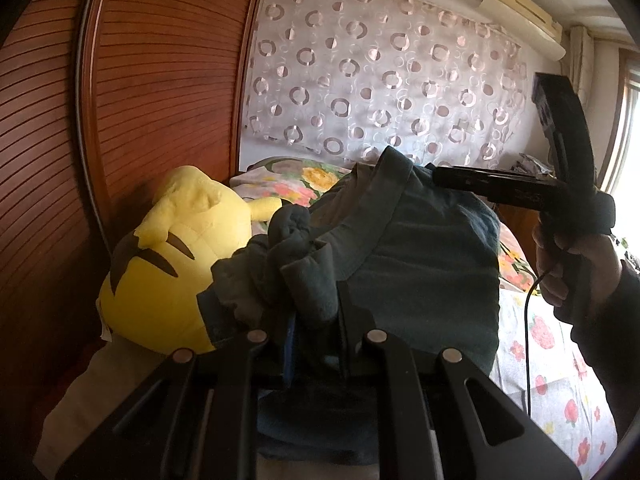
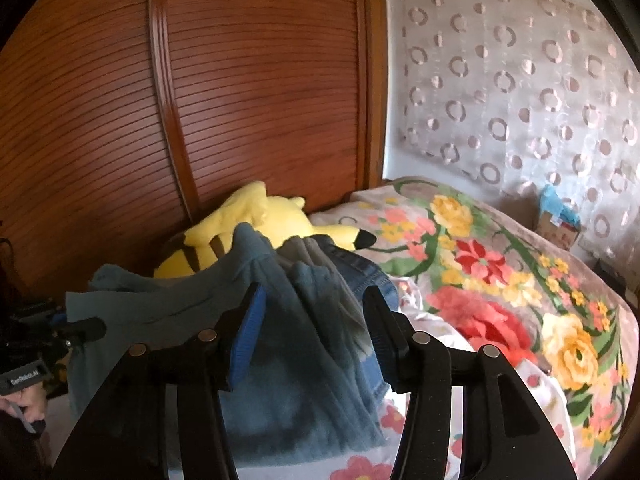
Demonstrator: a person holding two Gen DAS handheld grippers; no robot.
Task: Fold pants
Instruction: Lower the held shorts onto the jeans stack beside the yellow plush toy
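Your left gripper (image 1: pixel 316 300) sits closest to the lens, its jaws nearly together and pinching a bunched edge of the dark teal pants (image 1: pixel 420 248), so that side is held. Largest behind everything is the brown slatted wardrobe (image 2: pixel 248 92), and beside it the pale curtain (image 2: pixel 520 92) with ring patterns covers the wall. Below them spreads the bed (image 2: pixel 500 280) with its floral blanket. On that bed, in front of you, the pants are heaped in a raised mound between your two tools, part of the cloth draped over a blue denim piece (image 2: pixel 372 280) that shows at the mound's right edge. Your right gripper (image 2: pixel 312 332) stands with its jaws parted; the folds of the pants lie between its blue pads, but the pads do not press on the cloth, so nothing is held there. Just behind the mound, against the wardrobe, lies a yellow plush toy (image 1: pixel 160 276) with dark stripes. From the left camera you can see your right hand (image 1: pixel 572 264) wrapped around that tool's handle, and a white air conditioner (image 1: pixel 524 8) sits high on the wall.
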